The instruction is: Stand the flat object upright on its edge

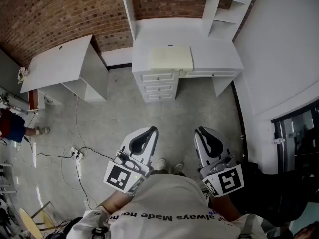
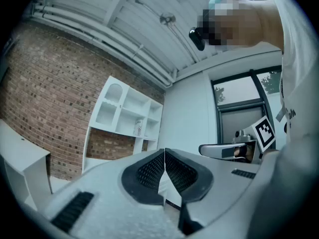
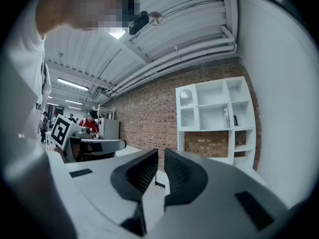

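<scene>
A pale cream flat slab [image 1: 171, 58] lies flat on the white desk [image 1: 214, 56] at the far wall, well ahead of both grippers. In the head view my left gripper [image 1: 152, 129] and right gripper [image 1: 199, 130] are held close to my body over the concrete floor, pointing towards the desk. In the left gripper view the left gripper [image 2: 164, 151] is shut, pads touching, nothing between them. The right gripper view shows the right gripper [image 3: 161, 152] with a narrow gap between its pads, holding nothing. The slab does not show in either gripper view.
The desk has a drawer stack [image 1: 159, 86] and a white shelf unit [image 3: 215, 114] above it. A second white table [image 1: 57, 63] stands to the left. Cables and a power strip [image 1: 76, 153] lie on the floor at left. A person [image 1: 12, 126] stands at the far left edge.
</scene>
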